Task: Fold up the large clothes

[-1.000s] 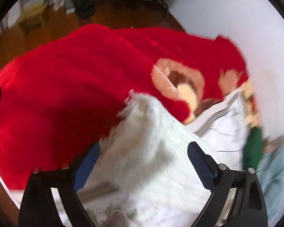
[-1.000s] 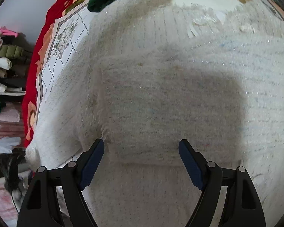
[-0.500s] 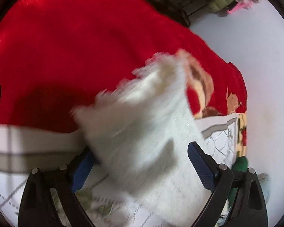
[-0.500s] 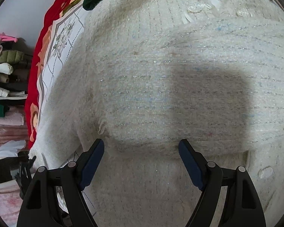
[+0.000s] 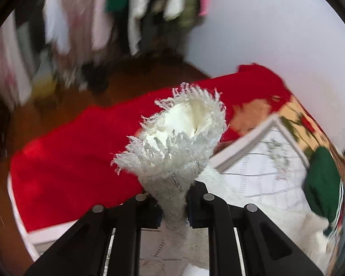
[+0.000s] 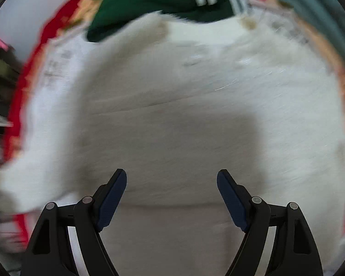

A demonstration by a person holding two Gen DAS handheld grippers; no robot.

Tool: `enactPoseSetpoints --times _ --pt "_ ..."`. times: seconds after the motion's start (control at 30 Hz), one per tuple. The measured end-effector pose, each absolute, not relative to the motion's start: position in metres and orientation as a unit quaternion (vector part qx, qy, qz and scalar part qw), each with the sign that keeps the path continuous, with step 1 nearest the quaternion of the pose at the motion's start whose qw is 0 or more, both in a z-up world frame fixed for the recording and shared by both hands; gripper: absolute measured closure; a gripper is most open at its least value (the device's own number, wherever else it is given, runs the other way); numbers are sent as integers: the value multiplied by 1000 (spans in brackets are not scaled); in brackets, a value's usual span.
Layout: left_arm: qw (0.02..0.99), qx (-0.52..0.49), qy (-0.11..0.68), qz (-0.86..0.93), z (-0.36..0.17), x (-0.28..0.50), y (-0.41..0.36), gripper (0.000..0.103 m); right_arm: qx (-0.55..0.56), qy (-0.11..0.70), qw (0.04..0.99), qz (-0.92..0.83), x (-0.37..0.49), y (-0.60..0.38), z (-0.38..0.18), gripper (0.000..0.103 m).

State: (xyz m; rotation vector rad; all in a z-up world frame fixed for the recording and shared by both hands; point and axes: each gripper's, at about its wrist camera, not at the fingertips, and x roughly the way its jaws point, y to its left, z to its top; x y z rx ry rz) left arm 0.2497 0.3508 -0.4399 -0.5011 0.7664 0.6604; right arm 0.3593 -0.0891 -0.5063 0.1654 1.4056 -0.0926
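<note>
A fuzzy cream-white knit sweater [image 6: 184, 105] lies spread on the bed and fills the right wrist view. My left gripper [image 5: 173, 204] is shut on its fringed sleeve cuff [image 5: 179, 138], which stands up between the jaws, lifted above the bed. My right gripper [image 6: 171, 197] is open and empty, hovering just above the sweater's body, its shadow on the knit.
The bed has a red blanket [image 5: 76, 161] and a white floral quilt [image 5: 264, 168]. A dark green garment with white stripes [image 6: 163, 2] lies beyond the sweater, also seen in the left wrist view [image 5: 322, 181]. Hanging clothes [image 5: 92, 18] and a white wall [image 5: 276, 27] stand behind.
My left gripper has closed on the sleeve cuff and lifted it, tilting up toward the room. My right gripper stayed open and drew back from the sweater; its view is blurred.
</note>
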Motion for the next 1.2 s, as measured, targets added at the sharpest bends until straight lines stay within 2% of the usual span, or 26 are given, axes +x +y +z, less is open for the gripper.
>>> enactPoseSetpoints --times 0.03,0.1,0.17,0.23,0.43,0.7,0.9,1.0,1.03,1.07,1.1,1.13,1.2 --pt "855 -213 362 303 -426 254 335 91 66 659 748 -42 364 -90 -519 24" --pt "873 -186 357 276 -405 259 307 91 44 702 710 -19 375 -87 -556 38" --pt "885 -158 358 251 -389 263 274 92 45 698 714 -2 380 -89 -562 37" --pt "898 -142 357 215 -373 269 235 92 89 691 716 39 384 -104 -545 37" --pt "908 -127 396 57 -353 299 74 92 200 659 725 15 359 -217 -498 37" --pt "862 -97 478 -140 -393 323 -158 92 267 647 704 -119 294 -412 -503 37" --pt "829 -43 534 -163 -446 333 -237 90 292 634 700 -155 272 -479 -515 37" --pt "806 -41 571 -154 -474 340 -245 81 304 626 702 -152 271 -491 -518 37" --pt "803 -46 574 -154 -478 337 -243 72 310 623 703 -149 268 -491 -518 37" --pt "802 -54 574 -155 -479 336 -237 48 322 618 703 -140 268 -493 -518 37" --pt "800 -70 574 -161 -478 338 -230 33 330 615 703 -133 266 -494 -518 37" --pt "798 -79 574 -164 -476 339 -228 5 338 613 703 -127 262 -495 -516 37" --pt "803 -89 568 -158 -468 340 -214 3 355 606 703 -110 266 -491 -513 37"
